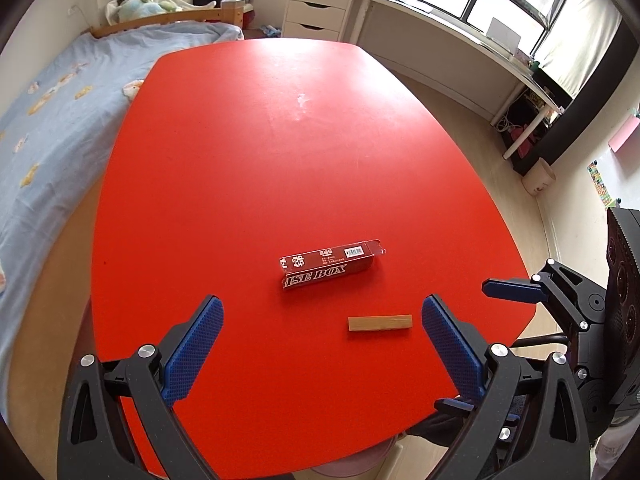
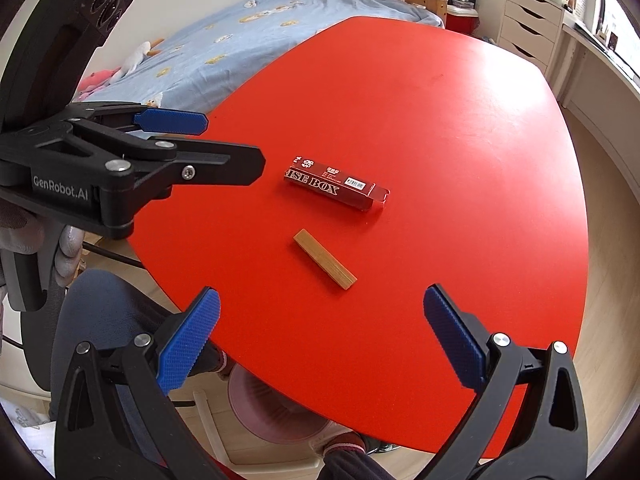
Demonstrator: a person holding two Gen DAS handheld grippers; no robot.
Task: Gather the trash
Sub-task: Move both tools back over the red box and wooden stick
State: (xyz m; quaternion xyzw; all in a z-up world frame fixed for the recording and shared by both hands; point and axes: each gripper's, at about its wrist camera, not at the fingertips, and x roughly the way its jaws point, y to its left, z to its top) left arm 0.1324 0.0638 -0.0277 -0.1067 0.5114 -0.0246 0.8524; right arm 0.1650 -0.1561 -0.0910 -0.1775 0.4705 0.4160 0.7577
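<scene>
Here the left gripper (image 1: 322, 318) and right gripper (image 2: 322, 308) both gape wide, empty, over the red table's (image 1: 248, 168) near edge; the dark red box (image 1: 330, 266) and wooden block (image 1: 380, 323) lie near it, apart, with bare tabletop beyond.

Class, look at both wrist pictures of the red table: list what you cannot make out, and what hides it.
1. Red box: small print and barcode too small in both views; the big title is cut off at its left end.
2. Box contents: closed sides hide them.
3. Wooden block: underside hidden against the table.
4. Pink object under the table: the table edge and fisheye rim cut it off, so whether it is a bin is unclear.
</scene>
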